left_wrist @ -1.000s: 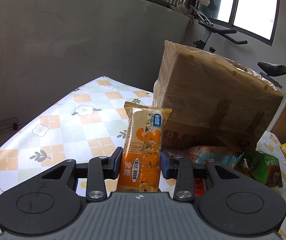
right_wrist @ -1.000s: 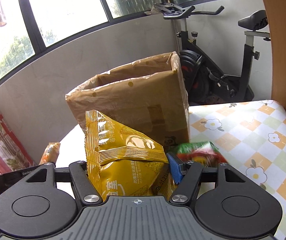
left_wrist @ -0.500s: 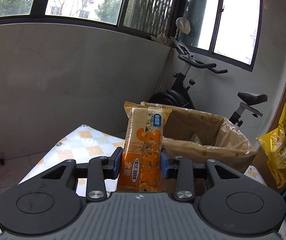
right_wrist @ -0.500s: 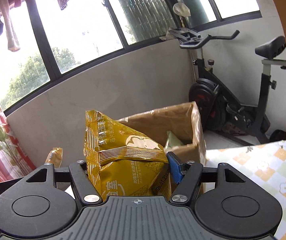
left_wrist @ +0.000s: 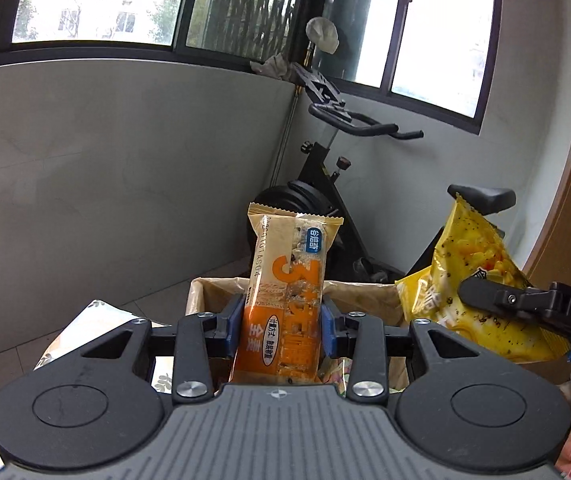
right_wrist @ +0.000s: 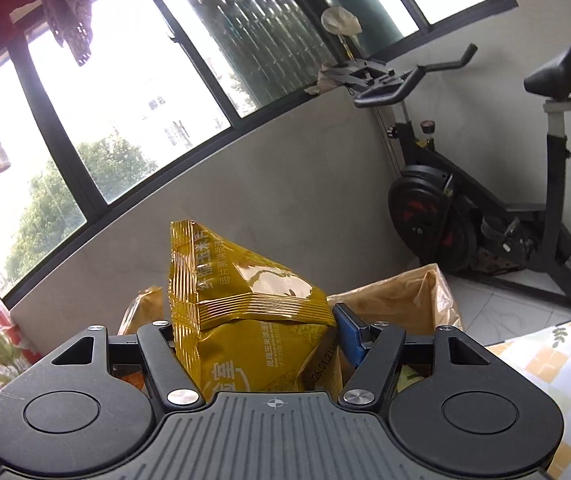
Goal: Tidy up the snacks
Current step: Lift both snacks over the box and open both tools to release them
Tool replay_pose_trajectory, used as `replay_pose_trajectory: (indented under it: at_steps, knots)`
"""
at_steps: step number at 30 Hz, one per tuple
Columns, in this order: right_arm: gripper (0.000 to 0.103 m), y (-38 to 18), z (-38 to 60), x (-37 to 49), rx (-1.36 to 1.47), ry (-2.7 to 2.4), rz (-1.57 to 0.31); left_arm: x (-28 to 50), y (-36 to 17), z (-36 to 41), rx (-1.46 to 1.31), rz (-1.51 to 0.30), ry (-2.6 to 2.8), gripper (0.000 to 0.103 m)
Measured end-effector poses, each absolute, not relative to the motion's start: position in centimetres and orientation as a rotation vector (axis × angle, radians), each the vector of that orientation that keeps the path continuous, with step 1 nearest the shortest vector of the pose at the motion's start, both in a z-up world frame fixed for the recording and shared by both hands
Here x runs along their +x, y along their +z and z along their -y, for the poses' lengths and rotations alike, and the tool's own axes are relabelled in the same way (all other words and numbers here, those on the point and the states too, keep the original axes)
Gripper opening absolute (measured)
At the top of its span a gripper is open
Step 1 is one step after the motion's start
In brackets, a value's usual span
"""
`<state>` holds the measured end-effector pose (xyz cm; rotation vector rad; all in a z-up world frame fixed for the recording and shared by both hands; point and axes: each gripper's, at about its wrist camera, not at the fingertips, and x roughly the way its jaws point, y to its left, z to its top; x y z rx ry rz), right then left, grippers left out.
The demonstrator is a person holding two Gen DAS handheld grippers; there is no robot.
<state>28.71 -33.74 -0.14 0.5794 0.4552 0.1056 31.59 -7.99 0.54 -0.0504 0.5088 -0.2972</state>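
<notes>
The left tongs are clamped on an upright orange cereal bar, above the open cardboard box. To the right, the right tongs are clamped on a yellow chip bag, over the box's near rim.

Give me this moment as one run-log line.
left gripper: shut on orange snack bar | right gripper: shut on yellow chip bag | both above lined cardboard box | nothing released yet
</notes>
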Motion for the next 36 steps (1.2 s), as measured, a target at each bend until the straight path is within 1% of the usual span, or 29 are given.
replay_pose_trajectory:
  at_steps: [8,17,19,20,21,25,27,28,32,36]
  knots:
    - [0.063,-5.1,32.5,31.8,0.616,0.066,-0.561,35.6,-3.3,9.5,0.038,-0.580,-0.292,0.041]
    - [0.064,-8.7,32.4,33.2,0.711,0.042,-0.619,37.0,-5.0,8.9,0.055,-0.599,-0.313,0.041]
    - [0.065,-9.1,32.1,33.4,0.718,0.040,-0.628,37.2,-4.6,9.1,0.051,-0.588,-0.322,0.050]
    - [0.067,-9.2,32.1,33.5,0.730,0.041,-0.631,37.1,-4.5,8.9,0.048,-0.579,-0.321,0.061]
    - [0.067,-9.2,32.1,33.5,0.742,0.041,-0.634,37.0,-4.3,8.7,0.043,-0.570,-0.317,0.069]
    - [0.072,-9.4,32.2,33.7,0.773,0.048,-0.638,36.1,-3.6,7.9,0.025,-0.539,-0.303,0.070]
    - [0.079,-9.2,32.2,33.8,0.772,0.052,-0.637,35.7,-3.4,7.5,0.010,-0.538,-0.299,0.070]
    - [0.086,-9.1,32.1,33.8,0.773,0.051,-0.633,35.6,-3.3,7.4,0.006,-0.538,-0.298,0.070]
    - [0.086,-8.1,31.8,33.5,0.771,0.059,-0.616,34.6,-3.1,6.7,0.005,-0.539,-0.290,0.070]
    - [0.086,-6.6,31.4,32.3,0.691,0.079,-0.594,33.3,-2.7,6.3,0.022,-0.529,-0.270,0.070]
